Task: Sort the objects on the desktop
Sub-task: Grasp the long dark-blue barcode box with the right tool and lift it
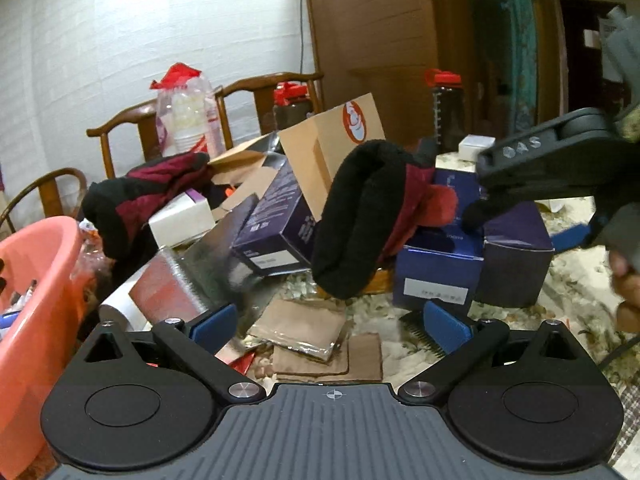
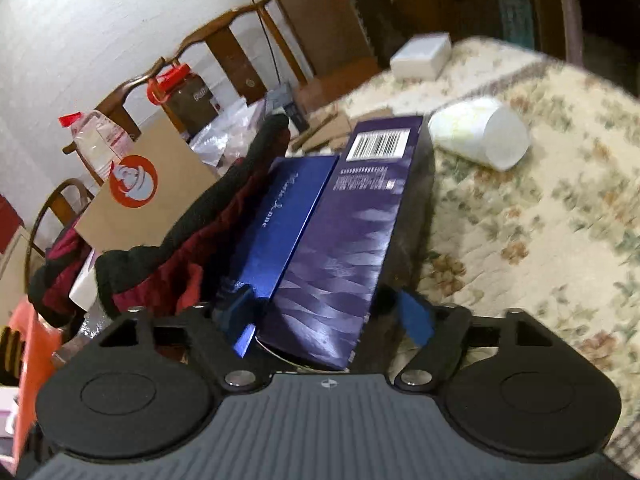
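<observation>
Right wrist view: right gripper (image 2: 328,316) spread wide around purple box (image 2: 352,248), pads not pressing; glossy blue box (image 2: 280,232) touching its left, paper cup (image 2: 480,136) beyond. Left gripper (image 1: 332,324) open, empty.

The tabletop (image 2: 540,208) wears a cream cloth with a faded floral print. A purple box (image 2: 352,240) carries a pale wavy pattern and a white barcode patch; beside it lies a plain blue box (image 2: 280,216). The glove (image 1: 360,224) is black and dark red. A basin (image 1: 36,312) is salmon pink. The paper cup (image 2: 480,136) is white. The tool pads (image 1: 446,326) are blue.
</observation>
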A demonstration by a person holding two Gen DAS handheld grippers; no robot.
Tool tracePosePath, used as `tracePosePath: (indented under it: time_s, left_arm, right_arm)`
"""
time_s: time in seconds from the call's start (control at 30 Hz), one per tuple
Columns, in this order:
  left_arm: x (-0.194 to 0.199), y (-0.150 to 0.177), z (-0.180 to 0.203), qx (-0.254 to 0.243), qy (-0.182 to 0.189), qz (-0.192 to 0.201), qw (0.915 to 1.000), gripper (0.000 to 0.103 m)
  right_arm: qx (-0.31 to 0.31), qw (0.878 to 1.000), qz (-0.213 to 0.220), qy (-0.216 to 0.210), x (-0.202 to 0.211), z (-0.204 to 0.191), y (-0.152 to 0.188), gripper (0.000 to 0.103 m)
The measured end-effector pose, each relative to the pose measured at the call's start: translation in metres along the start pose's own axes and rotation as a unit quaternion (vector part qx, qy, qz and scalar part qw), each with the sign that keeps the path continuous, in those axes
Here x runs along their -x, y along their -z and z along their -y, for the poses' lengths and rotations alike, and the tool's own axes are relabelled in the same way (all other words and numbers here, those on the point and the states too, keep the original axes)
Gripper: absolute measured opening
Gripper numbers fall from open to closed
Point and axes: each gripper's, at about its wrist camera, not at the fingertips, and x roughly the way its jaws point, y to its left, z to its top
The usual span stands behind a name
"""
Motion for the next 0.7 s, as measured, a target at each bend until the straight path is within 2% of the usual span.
tracePosePath:
  time_s: [0.03,0.1,0.17,0.23,0.33,0.43,0.6,0.7]
  left_arm:
    - [0.000,0.000,0.001,0.002,0.001,0.000,1.0000,0.103]
    - [0.002,0.000,0.001,0.006,0.004,-0.001,1.0000,0.103]
    - [0.006,0.002,0.001,0.002,0.005,-0.001,1.0000,0.103]
    - [0.008,0.003,0.001,-0.002,0.003,0.000,1.0000,0.103]
    - [0.009,0.002,-0.001,0.002,0.006,0.000,1.0000,0.103]
    - [0.012,0.004,-0.004,0.001,0.007,0.000,1.0000,0.103]
    - [0.018,0.007,-0.010,0.000,0.013,-0.002,0.9999,0.103]
    - [0.018,0.004,-0.008,0.001,0.007,-0.002,1.0000,0.103]
  right_arm:
    - [-0.009,1.000,-0.019,-0.006,-0.007,0.002,-0.004,0.098]
    - [-0.053,0.997,-0.048,-0.039,-0.016,0.016,-0.008,0.097]
    - [-0.058,0.996,-0.042,-0.047,-0.004,0.022,-0.005,0.081]
    - [-0.036,0.999,-0.024,-0.027,0.018,0.026,0.001,0.074]
    - [0.004,1.000,-0.015,-0.013,0.037,0.036,0.015,0.071]
    - [0.013,0.999,-0.013,-0.027,0.061,0.053,0.029,0.070]
    - [0.084,0.994,0.013,-0.075,0.119,0.058,0.071,0.069]
    - [0.113,0.991,0.022,-0.074,0.138,0.052,0.088,0.066]
